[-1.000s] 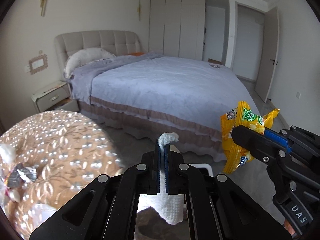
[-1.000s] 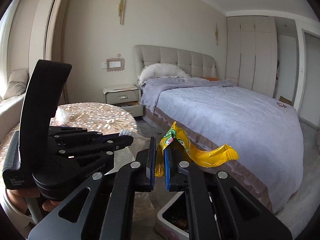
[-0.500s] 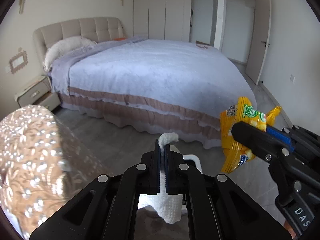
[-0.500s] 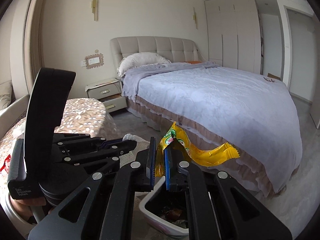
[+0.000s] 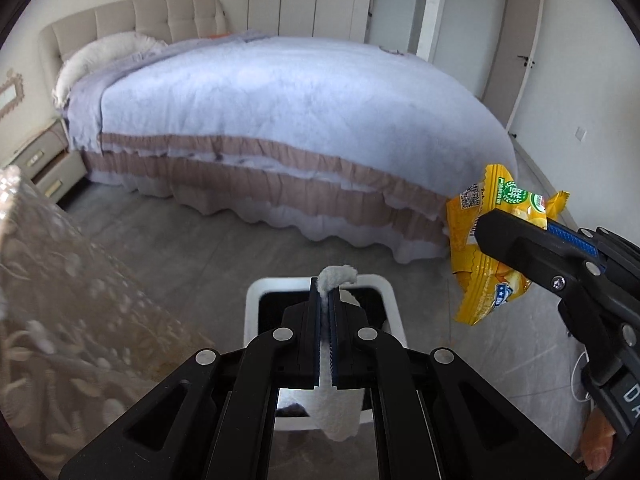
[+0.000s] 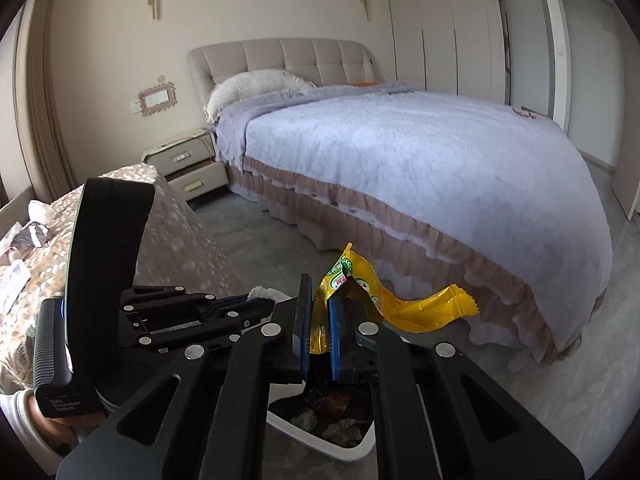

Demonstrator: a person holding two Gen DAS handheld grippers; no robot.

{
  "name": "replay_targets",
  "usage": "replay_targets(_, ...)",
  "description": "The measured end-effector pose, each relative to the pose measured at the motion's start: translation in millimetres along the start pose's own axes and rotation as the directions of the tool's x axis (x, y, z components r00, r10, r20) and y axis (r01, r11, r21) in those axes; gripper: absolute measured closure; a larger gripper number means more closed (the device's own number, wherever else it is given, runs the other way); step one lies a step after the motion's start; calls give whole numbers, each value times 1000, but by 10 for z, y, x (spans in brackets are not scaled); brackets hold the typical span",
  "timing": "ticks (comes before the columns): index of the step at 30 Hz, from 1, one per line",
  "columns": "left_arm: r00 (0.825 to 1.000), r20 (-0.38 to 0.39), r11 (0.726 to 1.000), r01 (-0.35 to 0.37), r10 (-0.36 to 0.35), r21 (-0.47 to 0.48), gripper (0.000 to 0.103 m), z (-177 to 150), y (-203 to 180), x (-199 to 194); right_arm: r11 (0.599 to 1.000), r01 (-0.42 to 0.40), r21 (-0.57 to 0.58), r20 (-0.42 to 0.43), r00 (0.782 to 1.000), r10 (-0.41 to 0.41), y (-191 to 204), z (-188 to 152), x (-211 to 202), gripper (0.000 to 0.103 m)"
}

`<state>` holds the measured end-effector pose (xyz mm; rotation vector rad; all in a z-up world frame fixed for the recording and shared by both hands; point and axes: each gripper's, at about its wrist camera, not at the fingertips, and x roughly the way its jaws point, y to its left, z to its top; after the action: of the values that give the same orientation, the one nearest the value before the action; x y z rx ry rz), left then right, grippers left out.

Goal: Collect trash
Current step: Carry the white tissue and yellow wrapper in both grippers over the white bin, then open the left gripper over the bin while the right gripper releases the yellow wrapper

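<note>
My left gripper is shut on a crumpled white tissue that sticks out above and hangs below the pads. It hovers right over a white trash bin with a dark inside. My right gripper is shut on a yellow snack wrapper, also above the trash bin, which holds several scraps. In the left wrist view the right gripper enters from the right with the wrapper dangling. The left gripper shows at left in the right wrist view.
A large bed with a lavender cover and frilled skirt fills the room behind the bin. A round table with a patterned cloth stands at left, with wrappers on it. A nightstand sits by the headboard. Grey floor surrounds the bin.
Both grippers have come down and forward, away from the table, to above the bin, which now shows larger beneath them. Each keeps its hold on its piece of trash.
</note>
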<state>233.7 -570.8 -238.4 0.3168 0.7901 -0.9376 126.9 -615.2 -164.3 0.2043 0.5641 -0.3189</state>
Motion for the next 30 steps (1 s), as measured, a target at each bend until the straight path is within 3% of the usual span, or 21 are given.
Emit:
replay_targets(4, 999, -26, 999, 36, -37, -18, 97, -13, 42, 220, 1000, 12, 7, -26, 1000, -12, -68, -53, 140, 94)
replay_targets(5, 999, -34, 999, 37, -38, -16, 88, -28, 47, 275, 1000, 14, 9, -34, 999, -14, -83, -64, 177, 94)
replay_targets(6, 998, -42, 999, 38, -39, -14, 70, -34, 55, 331, 1000, 17, 9, -39, 999, -17, -95, -73, 207, 94)
replay_targets(7, 998, -49, 999, 45, -46, -21, 60, -43, 69, 390, 1000, 21, 10, -45, 999, -21, -104, -86, 242, 94)
replay_targets(9, 995, -50, 996, 80, -83, -44, 29, -64, 102, 466, 1000, 24, 13, -58, 998, -23, -119, -111, 302, 94)
replay_targets(12, 993, -55, 993, 96, -100, -65, 13, -114, 132, 530, 999, 33, 15, -77, 997, -32, -134, -147, 390, 94)
replay_targets(18, 996, -80, 999, 44, -45, -13, 8, -158, 99, 591, 999, 33, 16, -99, 995, -31, -156, -182, 509, 94)
replay_targets(21, 998, -47, 999, -37, 37, -5, 8, -101, 140, 480, 999, 34, 19, -96, 995, -32, -161, -185, 520, 94)
replay_targets(26, 969, 13, 968, -246, 247, -55, 7, 1, 344, 252, 999, 32, 32, -99, 995, -29, -186, -198, 596, 94)
replay_targets(30, 962, 48, 958, -261, 268, -120, 7, 30, 491, 88, 1000, 6, 29, -116, 993, -2, -145, -263, 724, 94)
